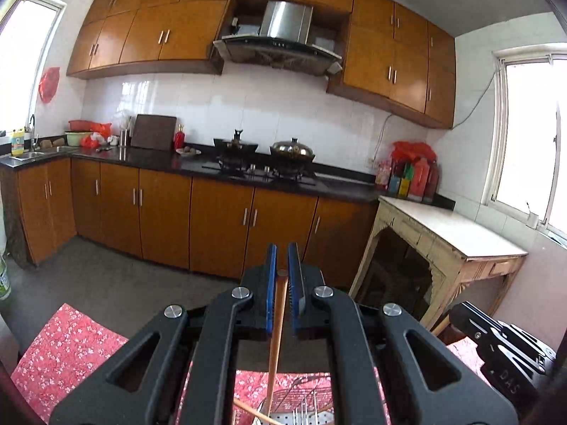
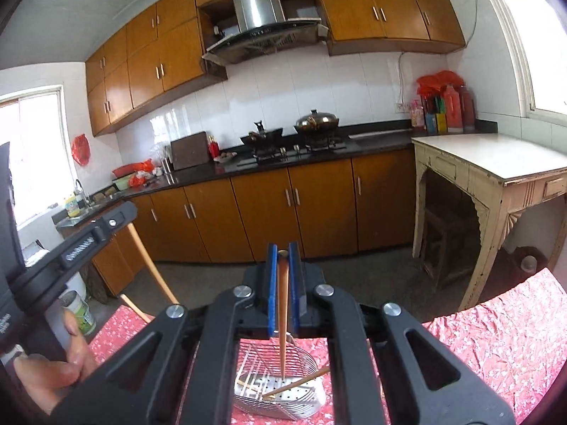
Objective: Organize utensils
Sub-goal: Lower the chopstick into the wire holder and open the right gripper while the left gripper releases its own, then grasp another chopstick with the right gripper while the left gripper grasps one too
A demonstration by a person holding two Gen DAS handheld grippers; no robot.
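Observation:
My left gripper (image 1: 282, 260) is shut on a wooden chopstick (image 1: 277, 336) that hangs down toward a metal utensil rack (image 1: 301, 414) on the red floral tablecloth (image 1: 63, 350). My right gripper (image 2: 282, 258) is shut on a reddish-brown chopstick (image 2: 282, 318); its tip points down into the wire utensil rack (image 2: 283, 389), where other chopsticks (image 2: 297, 384) lie. The left gripper (image 2: 88, 237) also shows in the right wrist view, holding its light wooden chopstick (image 2: 149, 258). The right gripper's body (image 1: 503, 347) shows at the lower right of the left wrist view.
A kitchen counter with a gas stove and wok (image 1: 292, 150) runs along the far wall. A cream side table (image 2: 496, 163) stands at the right, with bottles (image 2: 450, 109) behind it. A sink (image 1: 32, 154) is at the far left. A hand (image 2: 53, 364) holds the left gripper.

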